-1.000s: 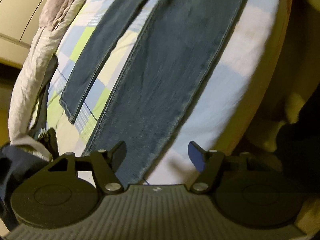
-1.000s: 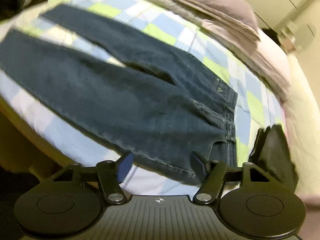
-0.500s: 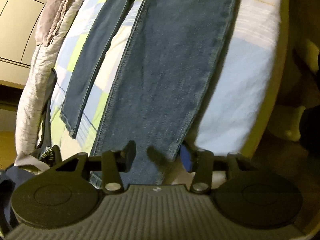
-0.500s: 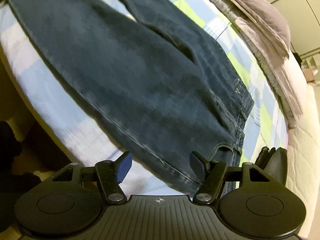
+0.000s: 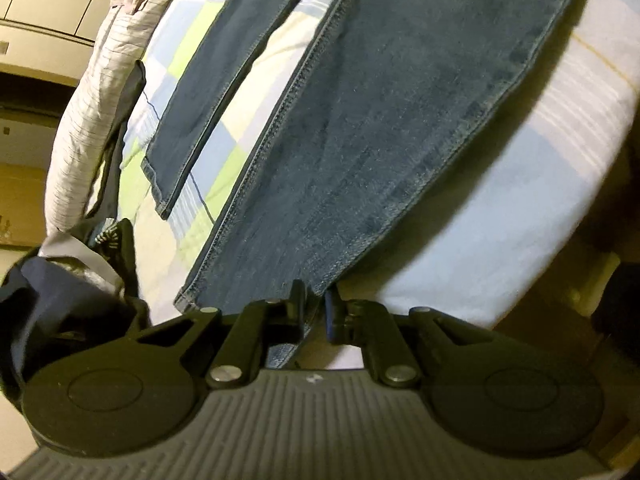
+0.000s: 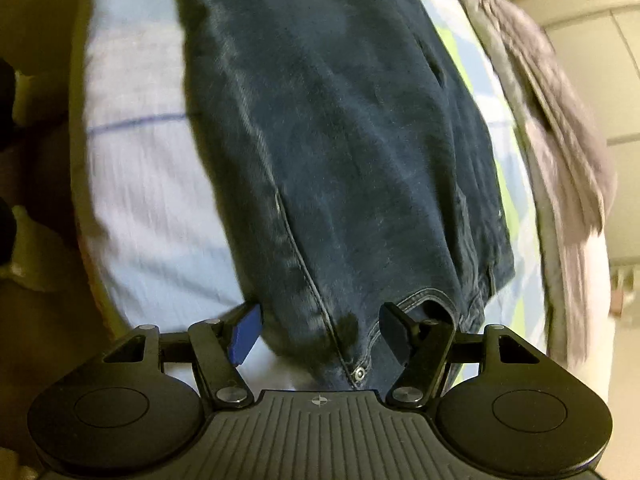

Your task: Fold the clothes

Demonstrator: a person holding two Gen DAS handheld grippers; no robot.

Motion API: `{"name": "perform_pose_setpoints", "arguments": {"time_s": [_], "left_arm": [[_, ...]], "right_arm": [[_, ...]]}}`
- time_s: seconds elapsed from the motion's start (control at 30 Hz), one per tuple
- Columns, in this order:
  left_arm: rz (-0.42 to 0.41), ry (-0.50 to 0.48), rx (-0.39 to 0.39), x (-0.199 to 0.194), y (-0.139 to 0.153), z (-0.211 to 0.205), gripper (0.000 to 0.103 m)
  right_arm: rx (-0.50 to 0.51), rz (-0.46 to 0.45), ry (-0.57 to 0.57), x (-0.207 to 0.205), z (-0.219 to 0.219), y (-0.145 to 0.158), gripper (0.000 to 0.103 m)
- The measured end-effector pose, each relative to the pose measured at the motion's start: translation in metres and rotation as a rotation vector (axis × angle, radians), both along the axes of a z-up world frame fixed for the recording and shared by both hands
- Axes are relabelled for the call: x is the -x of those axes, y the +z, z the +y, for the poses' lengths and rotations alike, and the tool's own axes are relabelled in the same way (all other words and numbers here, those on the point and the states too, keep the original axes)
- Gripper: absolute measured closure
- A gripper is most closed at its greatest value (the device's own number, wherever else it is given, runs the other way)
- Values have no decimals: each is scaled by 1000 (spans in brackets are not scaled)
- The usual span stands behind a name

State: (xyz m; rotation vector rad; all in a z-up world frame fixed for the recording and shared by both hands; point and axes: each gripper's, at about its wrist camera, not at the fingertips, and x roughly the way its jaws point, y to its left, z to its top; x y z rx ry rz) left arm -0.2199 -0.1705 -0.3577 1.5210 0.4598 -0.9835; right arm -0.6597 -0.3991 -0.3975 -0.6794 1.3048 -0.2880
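A pair of dark blue jeans (image 5: 384, 128) lies flat on a bed with a checked blue, green and white sheet (image 5: 500, 220). In the left wrist view my left gripper (image 5: 316, 308) is shut on the hem corner of the near leg, at the bed's front edge. The far leg (image 5: 224, 68) stretches away on the left. In the right wrist view the jeans' waist end (image 6: 360, 184) fills the middle, with a rivet and front pocket close to the camera. My right gripper (image 6: 320, 332) is open, its fingers either side of the waistband edge.
A grey-white striped blanket (image 5: 84, 132) runs along the bed's far side, with dark clothing (image 5: 60, 308) bunched at its end. In the right wrist view a grey folded blanket (image 6: 560, 92) lies beyond the jeans. Cupboard doors (image 5: 48, 4) stand behind the bed.
My left gripper closed from open onto the near leg's hem. My right gripper dropped closer to the waistband, staying open. Both cameras moved nearer to the jeans.
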Motion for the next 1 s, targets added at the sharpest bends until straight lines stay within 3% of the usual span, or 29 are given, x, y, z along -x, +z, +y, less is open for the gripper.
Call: {"name": "perform_pose_setpoints", "arguments": {"time_s": [0.1, 0.23, 0.27, 0.3, 0.37, 0.4, 0.5, 0.8, 1.0], "left_arm": [[-25, 21, -12, 3, 1, -6, 95], [-58, 49, -29, 7, 3, -15, 96], [-66, 56, -33, 8, 3, -17, 96], [-67, 61, -28, 6, 13, -19, 97], [-67, 70, -17, 3, 34, -23, 99], [-67, 75, -11, 2, 45, -25, 99], [-67, 89, 6, -3, 76, -30, 99], [-68, 131, 58, -16, 172, -48, 99], [46, 90, -38, -77, 196, -110, 98]], "right_arm": [[79, -41, 39, 18, -14, -5, 36], [137, -39, -36, 37, -42, -11, 36], [139, -30, -35, 41, -47, -13, 43], [128, -25, -35, 45, -53, -14, 59], [85, -21, -35, 47, -62, -12, 71], [70, -27, -39, 46, -64, -6, 89], [27, -46, -53, 44, -68, 13, 90], [36, -141, -68, 19, -96, 125, 91], [17, -84, -28, -20, -150, 163, 91]]}}
